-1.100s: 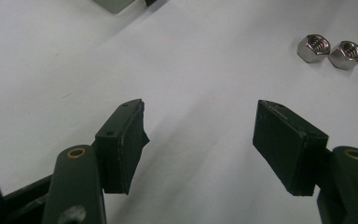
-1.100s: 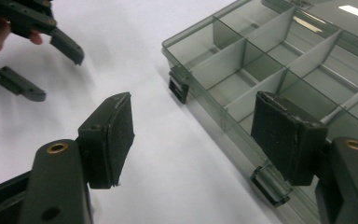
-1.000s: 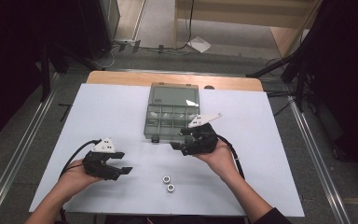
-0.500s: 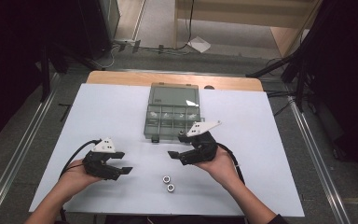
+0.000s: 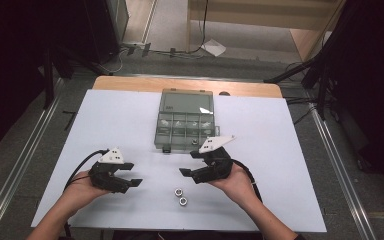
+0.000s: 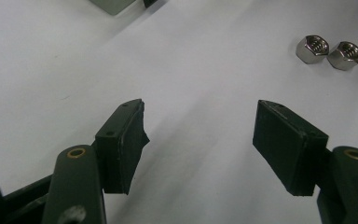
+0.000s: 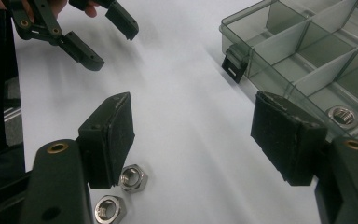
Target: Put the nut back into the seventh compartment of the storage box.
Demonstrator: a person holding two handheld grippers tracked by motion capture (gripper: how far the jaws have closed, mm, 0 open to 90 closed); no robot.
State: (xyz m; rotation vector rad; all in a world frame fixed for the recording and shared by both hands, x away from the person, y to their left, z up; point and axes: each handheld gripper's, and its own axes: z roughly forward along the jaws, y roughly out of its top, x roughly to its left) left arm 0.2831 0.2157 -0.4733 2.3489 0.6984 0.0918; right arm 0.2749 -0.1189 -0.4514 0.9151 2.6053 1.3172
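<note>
Nuts [image 5: 180,195] side by side between both hands, left tongs [image 5: 135,174] and right tongs [image 5: 187,163] spread, seemingly empty.

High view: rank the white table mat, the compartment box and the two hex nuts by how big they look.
1. white table mat, largest by far.
2. compartment box, lid open.
3. The two hex nuts, and, smallest; they look alike, so no ranking between them.
</note>
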